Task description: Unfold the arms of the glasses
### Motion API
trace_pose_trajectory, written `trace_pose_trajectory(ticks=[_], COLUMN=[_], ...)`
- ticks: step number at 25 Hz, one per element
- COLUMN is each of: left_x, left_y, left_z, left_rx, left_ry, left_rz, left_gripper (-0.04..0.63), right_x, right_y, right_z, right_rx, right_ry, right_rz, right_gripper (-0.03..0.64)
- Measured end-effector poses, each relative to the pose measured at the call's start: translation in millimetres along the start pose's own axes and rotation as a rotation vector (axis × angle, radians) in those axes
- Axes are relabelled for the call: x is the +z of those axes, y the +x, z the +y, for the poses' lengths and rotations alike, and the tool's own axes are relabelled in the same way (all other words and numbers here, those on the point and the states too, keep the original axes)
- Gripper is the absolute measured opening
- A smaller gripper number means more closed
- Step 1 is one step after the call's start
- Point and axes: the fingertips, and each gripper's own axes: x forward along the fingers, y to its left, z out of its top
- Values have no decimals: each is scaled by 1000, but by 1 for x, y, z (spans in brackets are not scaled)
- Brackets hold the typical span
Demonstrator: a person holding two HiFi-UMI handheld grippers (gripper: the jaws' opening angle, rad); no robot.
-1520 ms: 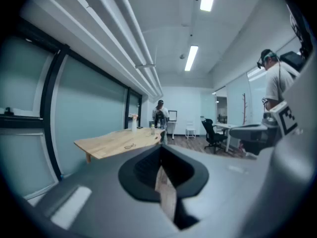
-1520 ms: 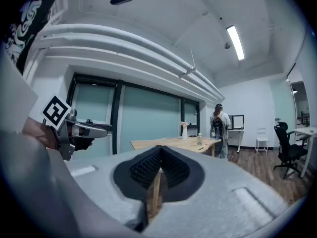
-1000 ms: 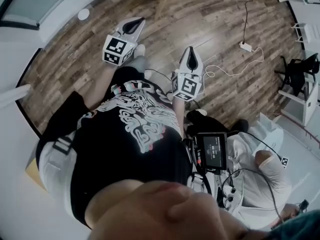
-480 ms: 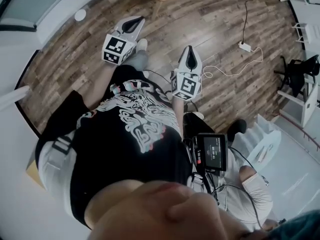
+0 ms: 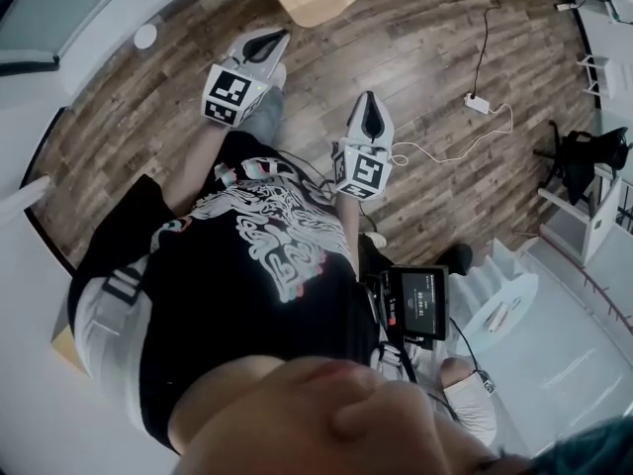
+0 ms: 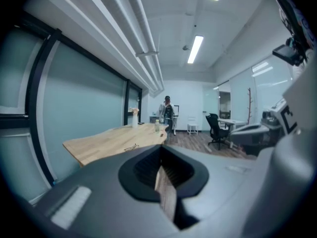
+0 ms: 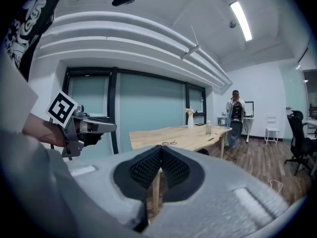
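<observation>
Since the glasses (image 7: 169, 143) lie far off on the wooden table (image 7: 196, 134), you hold left gripper (image 5: 261, 44) and right gripper (image 5: 369, 115) closed and empty.

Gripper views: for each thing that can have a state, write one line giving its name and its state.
Left gripper: shut, nothing between the jaws.
Right gripper: shut, nothing between the jaws.
Glasses: lying on the table, untouched; too small to tell whether the arms are folded.
Vase: upright on the table.
Bottle: upright on the table.
Ceiling light: on.
</observation>
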Motion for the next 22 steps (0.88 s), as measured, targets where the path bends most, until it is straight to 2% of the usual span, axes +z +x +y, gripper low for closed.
trace_pose_trajectory(ticks=[6, 12, 22], left_x=[18, 36, 25], left_y=[72, 141, 229], left_z=[71, 145, 206], left_rx=[-11, -23, -90], left_ry=[-15, -34, -24], left_rz=[17, 18, 86], left_gripper=[-11, -11, -11], right_x=[22, 42, 52], right_y=[112, 213, 316], right_z=[-12, -28, -52], right_rx=[33, 25, -29], right_ry=[-4, 7, 24], right_rz=[45, 71, 109], right_gripper=[0, 0, 0])
